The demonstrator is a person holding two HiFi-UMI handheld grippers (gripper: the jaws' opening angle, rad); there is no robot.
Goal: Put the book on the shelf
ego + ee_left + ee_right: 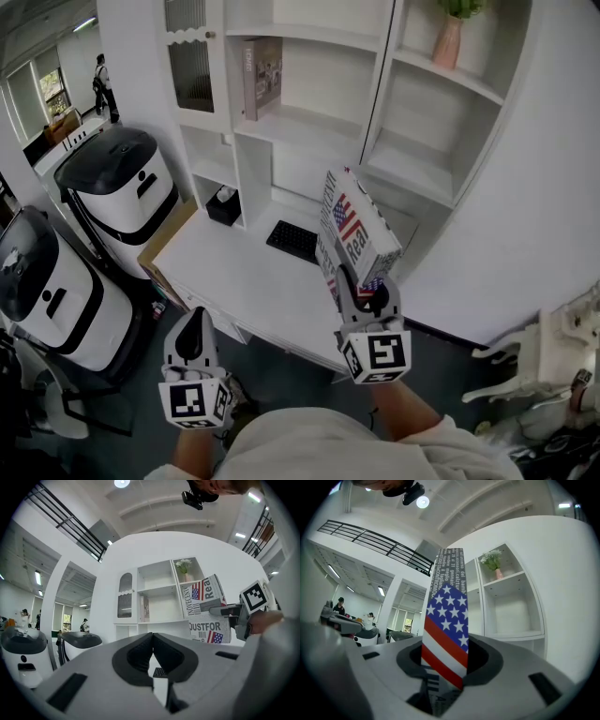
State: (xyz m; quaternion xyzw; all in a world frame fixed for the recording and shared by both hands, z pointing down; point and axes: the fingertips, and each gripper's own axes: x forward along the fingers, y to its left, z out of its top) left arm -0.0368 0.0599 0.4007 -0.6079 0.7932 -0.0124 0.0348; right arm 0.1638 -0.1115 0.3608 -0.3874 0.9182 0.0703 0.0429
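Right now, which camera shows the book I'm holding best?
The head view: the whole book shows, clamped in the right gripper. The left gripper view shows its printed cover from the side; the right gripper view shows only its flag-patterned edge.

Right gripper (364,291) high, fingers gripping; left gripper (197,321) low, fingers together.

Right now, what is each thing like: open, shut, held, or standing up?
book: held up in the air, not shelved yet.
right hand-held gripper: shut on the book.
left hand-held gripper: shut, empty.
other book: standing upright on the shelf.
cabinet door: shut.
vase: upright.
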